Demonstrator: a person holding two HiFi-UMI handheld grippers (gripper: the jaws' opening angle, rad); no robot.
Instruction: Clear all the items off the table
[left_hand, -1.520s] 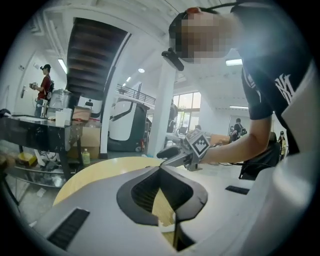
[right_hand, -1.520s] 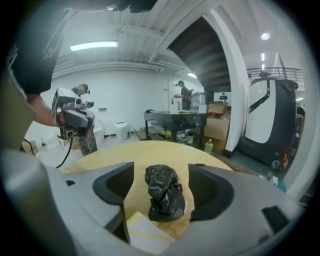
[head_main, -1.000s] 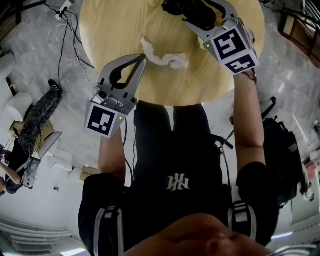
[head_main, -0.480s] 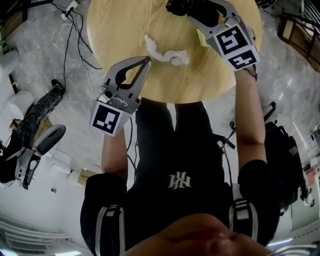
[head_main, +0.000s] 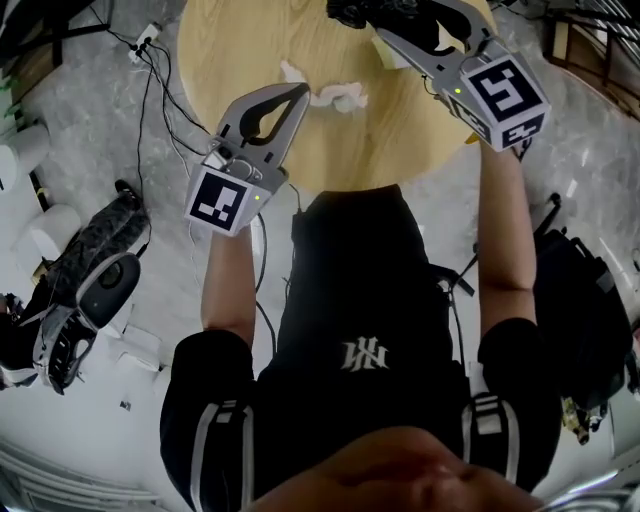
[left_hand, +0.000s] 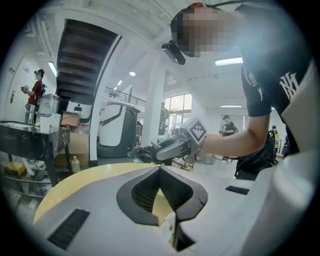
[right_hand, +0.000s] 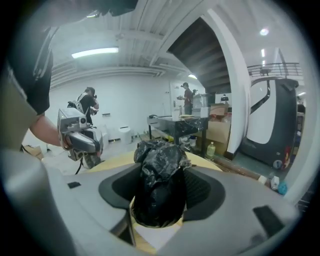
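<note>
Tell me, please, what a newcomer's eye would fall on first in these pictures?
First, the right hand-held gripper, whose jaws have just been closing, clamps a crumpled black plastic bag over the round light wooden table. Next, a crumpled white tissue lies on that table just beyond the shut, empty left hand-held gripper.
</note>
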